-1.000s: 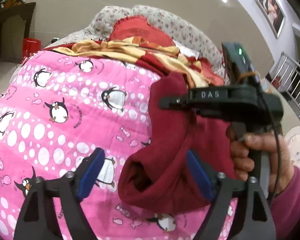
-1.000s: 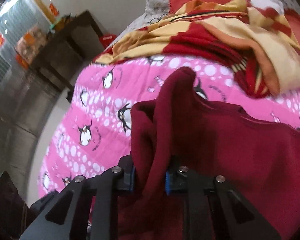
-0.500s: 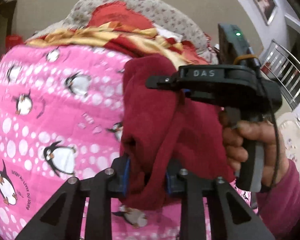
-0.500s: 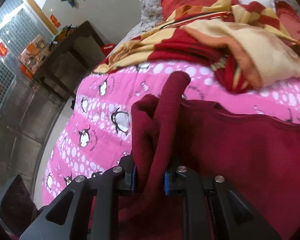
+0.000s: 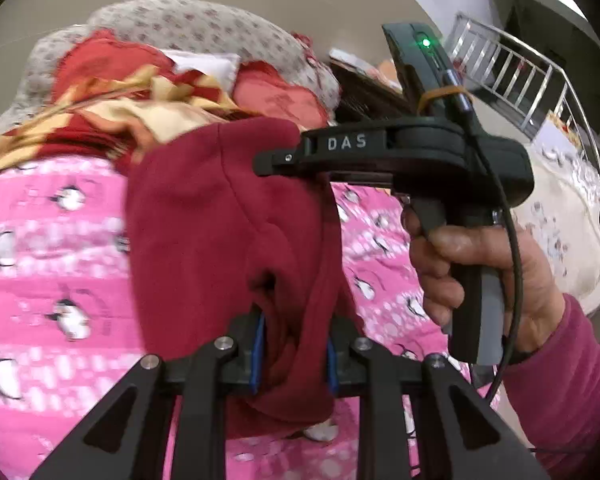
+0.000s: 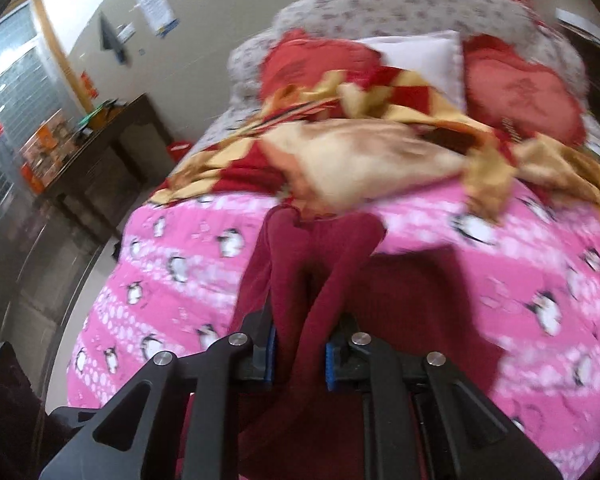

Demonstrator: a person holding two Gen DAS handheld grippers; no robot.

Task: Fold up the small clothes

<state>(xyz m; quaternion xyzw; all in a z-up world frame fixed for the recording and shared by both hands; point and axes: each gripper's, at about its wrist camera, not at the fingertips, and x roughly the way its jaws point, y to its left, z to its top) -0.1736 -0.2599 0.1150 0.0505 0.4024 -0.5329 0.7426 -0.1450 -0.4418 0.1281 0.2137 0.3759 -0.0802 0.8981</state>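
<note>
A dark red garment (image 5: 204, 220) hangs lifted over the pink penguin bedspread (image 5: 40, 280). My left gripper (image 5: 294, 356) is closing, its blue pads pressing a bunched fold of the cloth at the bottom of the left wrist view. My right gripper (image 5: 268, 162), held in a person's hand (image 5: 480, 264), bites the garment's upper right edge. In the right wrist view my right gripper (image 6: 300, 354) is shut on gathered folds of the garment (image 6: 300, 248), which trails down onto the bedspread (image 6: 180, 272).
A crumpled yellow-and-red blanket (image 6: 380, 152) lies across the bed's far end, with red cushions (image 6: 516, 96) and a white pillow (image 6: 416, 56) behind. A dark wooden desk (image 6: 100, 152) stands left of the bed. A metal railing (image 5: 520, 76) is at the right.
My left gripper went from wide open to shut on the garment's fold. Both grippers then rose and swung toward the bed's far end, lifting the cloth off the bedspread.
</note>
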